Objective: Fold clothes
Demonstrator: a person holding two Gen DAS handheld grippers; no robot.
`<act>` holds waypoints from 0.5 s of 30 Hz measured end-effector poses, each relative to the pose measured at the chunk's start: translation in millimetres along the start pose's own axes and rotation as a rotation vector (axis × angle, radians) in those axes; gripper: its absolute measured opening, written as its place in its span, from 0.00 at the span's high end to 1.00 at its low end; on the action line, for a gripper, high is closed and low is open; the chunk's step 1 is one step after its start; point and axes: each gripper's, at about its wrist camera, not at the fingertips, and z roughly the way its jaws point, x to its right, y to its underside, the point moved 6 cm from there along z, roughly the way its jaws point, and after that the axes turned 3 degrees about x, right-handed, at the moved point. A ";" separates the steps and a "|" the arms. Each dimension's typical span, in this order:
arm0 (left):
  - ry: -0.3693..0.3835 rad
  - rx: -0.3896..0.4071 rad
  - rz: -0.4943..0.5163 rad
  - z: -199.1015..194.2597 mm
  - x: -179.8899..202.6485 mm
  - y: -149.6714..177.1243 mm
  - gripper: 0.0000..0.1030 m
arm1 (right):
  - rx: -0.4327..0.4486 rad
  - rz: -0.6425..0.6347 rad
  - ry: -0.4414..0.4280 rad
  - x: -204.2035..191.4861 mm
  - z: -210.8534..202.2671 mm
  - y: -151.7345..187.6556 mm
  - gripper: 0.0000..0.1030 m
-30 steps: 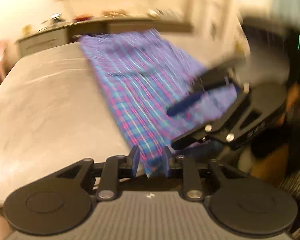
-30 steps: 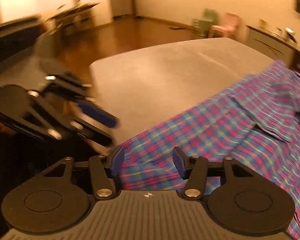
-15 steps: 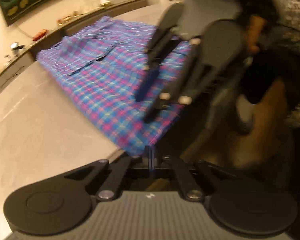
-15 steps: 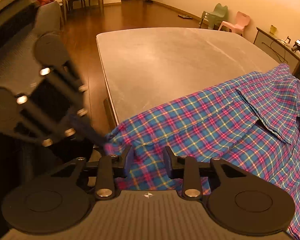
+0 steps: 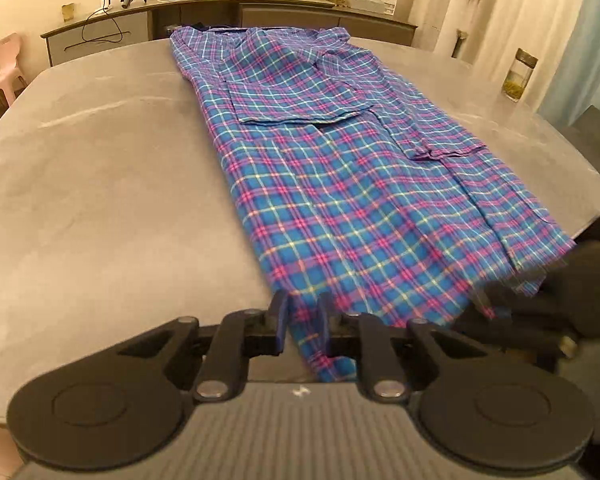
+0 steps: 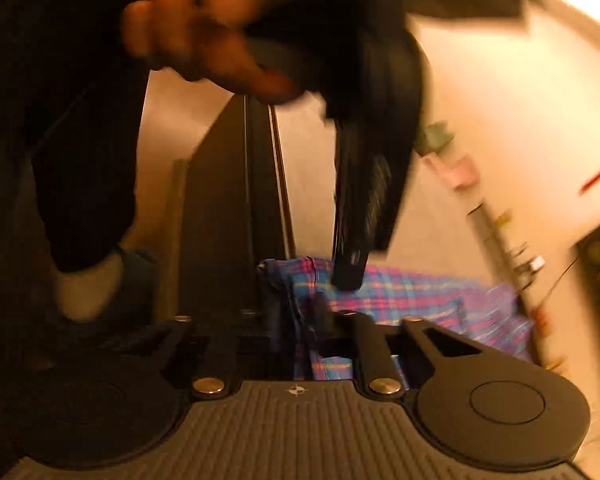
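Plaid shirt [image 5: 340, 184] lies flat down the grey tabletop [image 5: 100, 184], sideboard [image 5: 228, 12] and pink chair [image 5: 4, 64] behind. Left gripper [image 5: 302, 320] fingers are opening around the hem; right gripper [image 6: 296, 328] pinches the corner tight.

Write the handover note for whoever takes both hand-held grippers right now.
Left hand-held gripper: jaws opening, the near-left hem corner of the plaid shirt between them.
Right hand-held gripper: shut on the shirt's hem; view blurred.
Shirt: lies lengthwise on the grey table, collar at the far end, both sleeves folded in over the body, hem at the near edge.
Done: sleeves folded in.
Left: likely re-grip on the left, then carry the hem toward the collar.
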 end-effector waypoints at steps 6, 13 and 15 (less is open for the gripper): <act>-0.031 0.004 0.005 2.6 2.3 -2.8 0.94 | 0.005 -0.007 -0.073 -25.2 -18.5 -0.8 1.00; -0.089 0.002 0.076 -16.7 16.7 19.7 0.92 | 0.012 0.341 -0.212 20.0 -51.0 0.6 1.00; -0.094 0.008 0.109 -24.9 24.6 26.3 0.91 | 0.038 0.529 -0.141 70.3 -69.7 18.9 0.99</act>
